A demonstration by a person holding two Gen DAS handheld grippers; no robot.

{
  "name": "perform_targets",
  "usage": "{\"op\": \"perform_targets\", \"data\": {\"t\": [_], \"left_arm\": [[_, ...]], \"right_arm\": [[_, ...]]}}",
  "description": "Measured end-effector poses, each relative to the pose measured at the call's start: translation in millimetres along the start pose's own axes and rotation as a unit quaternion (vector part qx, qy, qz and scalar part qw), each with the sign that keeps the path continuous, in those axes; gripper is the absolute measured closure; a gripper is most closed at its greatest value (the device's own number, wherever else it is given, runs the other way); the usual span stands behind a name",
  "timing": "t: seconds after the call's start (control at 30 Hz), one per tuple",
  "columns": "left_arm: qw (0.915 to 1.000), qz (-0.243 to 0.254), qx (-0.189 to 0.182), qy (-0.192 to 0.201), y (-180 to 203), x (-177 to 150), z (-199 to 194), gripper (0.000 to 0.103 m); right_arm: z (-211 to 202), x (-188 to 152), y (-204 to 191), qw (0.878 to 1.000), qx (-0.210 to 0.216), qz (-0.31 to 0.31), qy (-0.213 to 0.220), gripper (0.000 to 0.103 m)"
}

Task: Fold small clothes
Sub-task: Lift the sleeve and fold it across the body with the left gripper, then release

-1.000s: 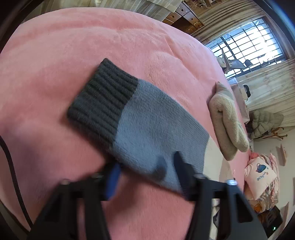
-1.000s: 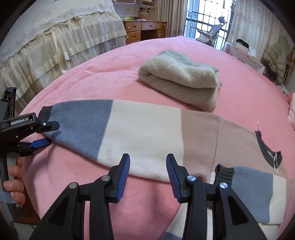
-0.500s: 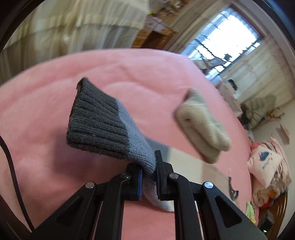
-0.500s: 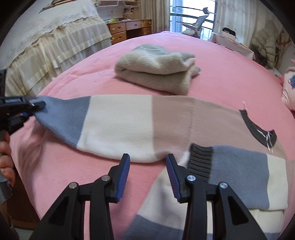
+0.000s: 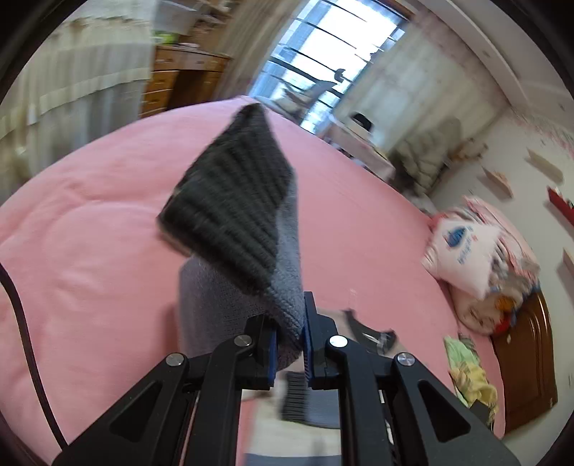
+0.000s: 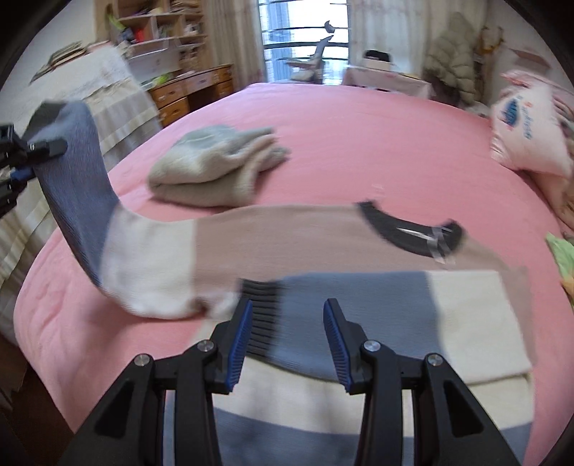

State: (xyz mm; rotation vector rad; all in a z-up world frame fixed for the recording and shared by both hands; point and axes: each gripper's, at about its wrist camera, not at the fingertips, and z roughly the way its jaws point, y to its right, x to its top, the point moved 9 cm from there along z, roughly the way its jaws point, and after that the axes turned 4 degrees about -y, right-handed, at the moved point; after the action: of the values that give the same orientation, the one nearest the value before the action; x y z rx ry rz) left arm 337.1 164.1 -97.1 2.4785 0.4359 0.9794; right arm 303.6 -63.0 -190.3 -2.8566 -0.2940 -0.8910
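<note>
**Sleeve lifting off the pink bed**

The striped knit sweater [image 6: 323, 251] is lying across the near part of the pink bed [image 6: 358, 143], its beige shoulder band and dark neckline [image 6: 409, 229] facing up, with a clear tag or clip showing at the collar. Its left-hand sleeve [image 6: 82, 186] is hanging in the air, rising from the cream band up to the blue band at the far left. The left gripper [image 5: 290, 340] is clamping that sleeve just below the dark ribbed cuff [image 5: 236, 208], jaws squeezed closed on the blue-grey knit, so the cuff is flopping forward above the bedspread. The other sleeve is lying folded over the sweater's body, its ribbed cuff [image 6: 262, 308] and blue band sitting just beyond the right gripper [image 6: 287, 329]. That gripper is hovering over the folded sleeve with its blue-padded jaws standing apart and nothing between the pads.

Beyond the sweater, a folded beige garment [image 6: 215, 175] is resting on the bed, apart from it. At the far right a pink printed pillow [image 6: 527, 132] is showing blue lettering, too blurred to read. Farther off, a wooden dresser [image 6: 193, 93], a window [image 6: 301, 32] and a chair [image 6: 315, 57] are standing along the far wall.
</note>
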Motion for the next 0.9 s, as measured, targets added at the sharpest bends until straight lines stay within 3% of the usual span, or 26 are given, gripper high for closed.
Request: {"op": "perform_targets", "data": {"t": [0.23,0.5,0.63,0.8,0.9], "left_arm": [[0.9964,0.063,-0.028,-0.05,115.8,-38.7,52.9,0.094],[0.9789,0.149,-0.027,-0.137,227.3,-129.4,138.7,0.094],[0.9671,0.173,-0.005,-0.187,240.9,-177.6,181.5,0.093],[0.9524,0.19,0.022,-0.238,224.5,-219.5,216.6,0.093],[0.9454,0.199,0.022,-0.257,220.3,-233.0,221.2,0.086]], "right_arm": [[-26.2,-32.9,112.8,0.996,-0.046,0.073,0.004,0.062],[-44.2,-63.9,223.0,0.984,-0.083,0.159,0.009,0.062],[-45.8,-73.1,260.8,0.979,-0.094,0.183,0.011,0.062],[-36.4,-77.2,276.4,0.978,-0.092,0.189,0.007,0.062],[-29.5,-76.5,277.6,0.979,-0.085,0.187,0.003,0.062]]}}
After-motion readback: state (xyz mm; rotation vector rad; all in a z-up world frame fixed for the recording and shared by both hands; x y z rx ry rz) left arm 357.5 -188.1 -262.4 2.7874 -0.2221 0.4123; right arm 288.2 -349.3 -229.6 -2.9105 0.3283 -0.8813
